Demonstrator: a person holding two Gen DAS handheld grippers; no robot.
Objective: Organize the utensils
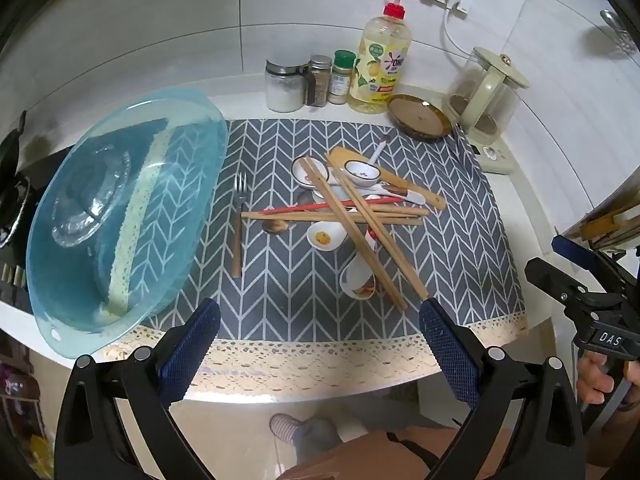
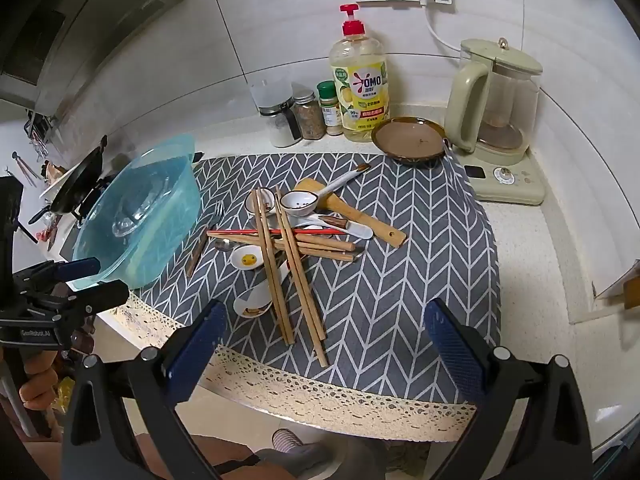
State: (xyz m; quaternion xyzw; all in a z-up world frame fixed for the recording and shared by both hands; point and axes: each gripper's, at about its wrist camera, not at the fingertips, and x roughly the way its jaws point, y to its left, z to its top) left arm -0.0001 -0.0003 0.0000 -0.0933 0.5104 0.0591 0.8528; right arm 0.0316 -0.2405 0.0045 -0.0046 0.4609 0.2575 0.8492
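Observation:
A pile of utensils lies mid-mat: wooden chopsticks (image 1: 360, 240) (image 2: 276, 276), a red chopstick (image 1: 332, 206) (image 2: 256, 233), white ceramic spoons (image 1: 362, 172) (image 2: 298, 203), a wooden spatula (image 1: 400, 184) (image 2: 356, 212). A fork (image 1: 239, 216) (image 2: 204, 236) lies left of the pile. A clear blue basin (image 1: 120, 224) (image 2: 140, 212) stands at the left. My left gripper (image 1: 320, 344) is open and empty above the mat's front edge. My right gripper (image 2: 324, 348) is open and empty, also near the front edge.
A grey chevron mat (image 1: 460, 248) (image 2: 420, 264) covers the counter. At the back stand spice jars (image 1: 320, 80), a dish-soap bottle (image 2: 362, 84), a brown plate (image 2: 408, 140) and a kettle (image 2: 496, 112). A stove with a pan (image 2: 76, 184) is at the left.

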